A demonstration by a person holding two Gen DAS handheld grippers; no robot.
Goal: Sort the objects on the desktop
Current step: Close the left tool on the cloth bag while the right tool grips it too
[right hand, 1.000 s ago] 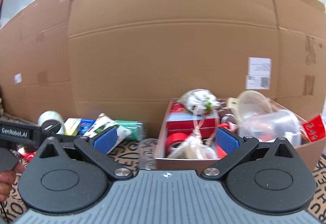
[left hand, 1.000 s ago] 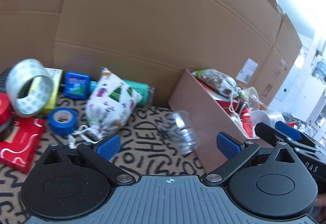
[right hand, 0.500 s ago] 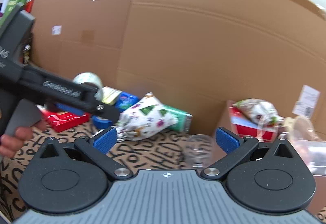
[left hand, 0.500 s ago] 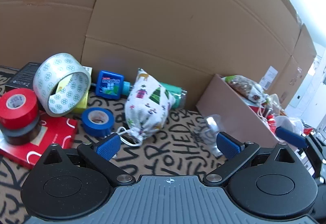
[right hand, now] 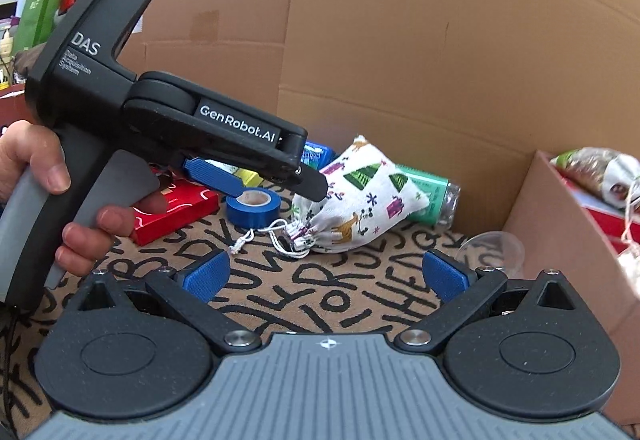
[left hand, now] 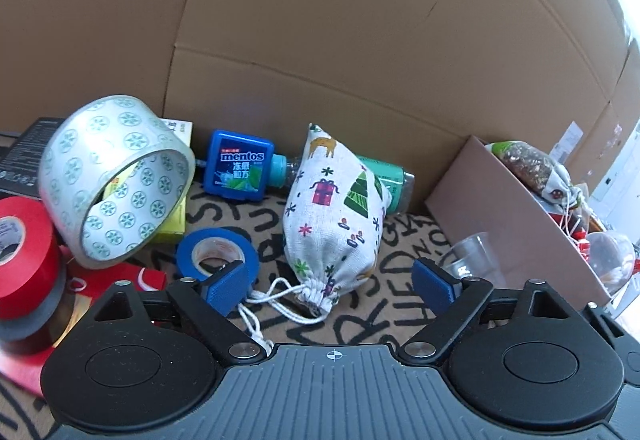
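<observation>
We are bringing the left gripper (left hand: 330, 282) down over the pouch (left hand: 334, 216), which is lying on the lettered mat (left hand: 360, 324) between the blue tape (left hand: 218, 254) and the clear cup (left hand: 474, 260). Its jaws are standing wide and have just been closing a little, with nothing pressed between the pads; only the pouch's tied neck and cords are sitting in the gap. The right gripper (right hand: 326, 276) is hovering wide open and empty over bare mat.

We are risking a grab on the loose drawstring (left hand: 276, 296) alone, so the pouch could swing or slip out. The left pad is crowding the blue tape and could drag it along. The cup looks light and may tip if brushed.

We are not seeing what is inside the pouch. The green bottle (left hand: 384, 176) is lying mostly hidden behind it, and the box (left hand: 500, 208) is being cut off at the right edge.
</observation>
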